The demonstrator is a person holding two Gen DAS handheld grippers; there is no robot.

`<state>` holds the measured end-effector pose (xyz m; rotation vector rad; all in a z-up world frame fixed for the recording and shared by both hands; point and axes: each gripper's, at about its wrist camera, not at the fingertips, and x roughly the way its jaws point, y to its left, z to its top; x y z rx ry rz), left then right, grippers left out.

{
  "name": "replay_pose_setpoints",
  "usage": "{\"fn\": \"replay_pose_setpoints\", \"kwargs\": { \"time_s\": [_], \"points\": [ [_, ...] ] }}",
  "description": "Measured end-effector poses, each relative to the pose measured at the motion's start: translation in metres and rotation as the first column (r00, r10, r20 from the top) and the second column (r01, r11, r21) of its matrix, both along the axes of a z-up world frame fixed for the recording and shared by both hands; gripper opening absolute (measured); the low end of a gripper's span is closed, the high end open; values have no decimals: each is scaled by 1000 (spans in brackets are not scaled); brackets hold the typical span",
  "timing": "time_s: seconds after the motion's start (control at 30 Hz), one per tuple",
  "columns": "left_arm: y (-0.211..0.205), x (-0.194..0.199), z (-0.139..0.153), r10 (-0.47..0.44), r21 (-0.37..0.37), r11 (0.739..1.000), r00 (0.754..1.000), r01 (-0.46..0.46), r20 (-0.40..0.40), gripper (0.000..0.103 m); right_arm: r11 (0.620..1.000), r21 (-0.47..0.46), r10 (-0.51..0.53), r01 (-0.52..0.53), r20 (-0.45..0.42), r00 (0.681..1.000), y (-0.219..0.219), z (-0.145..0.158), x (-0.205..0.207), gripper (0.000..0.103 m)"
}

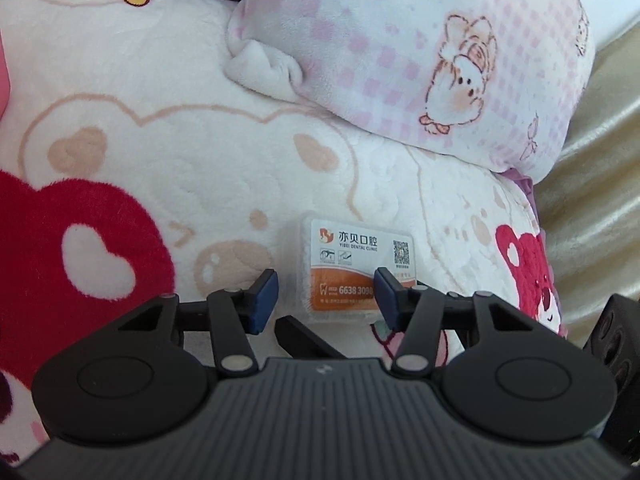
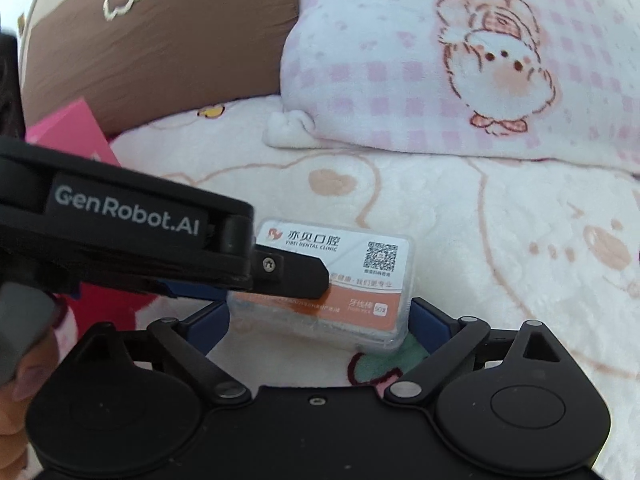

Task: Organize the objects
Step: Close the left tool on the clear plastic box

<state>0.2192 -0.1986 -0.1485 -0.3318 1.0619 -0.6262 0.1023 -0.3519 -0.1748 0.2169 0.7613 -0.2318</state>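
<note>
A clear plastic dental floss box (image 1: 352,272) with a white and orange label lies on a cream fleece blanket (image 1: 200,160). My left gripper (image 1: 326,296) is open, its blue pads either side of the box's near end; whether the pads touch it I cannot tell. In the right wrist view the same box (image 2: 340,280) sits between the blue pads of my right gripper (image 2: 320,320), which is open around it. The left gripper's black finger (image 2: 288,268) reaches in from the left over the box's label.
A pink checked pillow (image 1: 420,60) with a cartoon print lies on the blanket behind the box. A brown cushion (image 2: 160,40) sits at the back left, with a pink packet (image 2: 76,132) in front of it. Beige cloth (image 1: 600,160) lies to the right.
</note>
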Motion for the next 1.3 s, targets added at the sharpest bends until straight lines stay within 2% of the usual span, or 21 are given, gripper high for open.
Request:
{"fn": "replay_pose_setpoints", "kwargs": {
  "time_s": [0.17,0.37,0.47,0.87,1.03,1.3],
  "points": [
    [0,-5,1,0,5,1000,1000,0,20,51,1000,-27,-4,4,0,1000,3,0,-2,95],
    [-5,-20,8,-8,56,998,1000,7,29,51,997,-69,14,-16,-22,1000,11,4,-7,94],
    [-8,-29,12,-2,83,997,999,-1,38,51,998,-56,6,-8,-29,1000,13,7,-11,94],
    [7,-65,20,-5,110,994,1000,5,6,51,1000,-1,11,-11,-85,996,34,16,-35,94],
    [20,-76,27,5,96,995,1000,-3,-24,51,1000,8,24,-23,-98,995,47,23,-46,94],
    [47,-102,52,4,70,998,1000,-3,-13,51,998,-1,67,-68,-64,996,73,48,-65,94]
  ]
}}
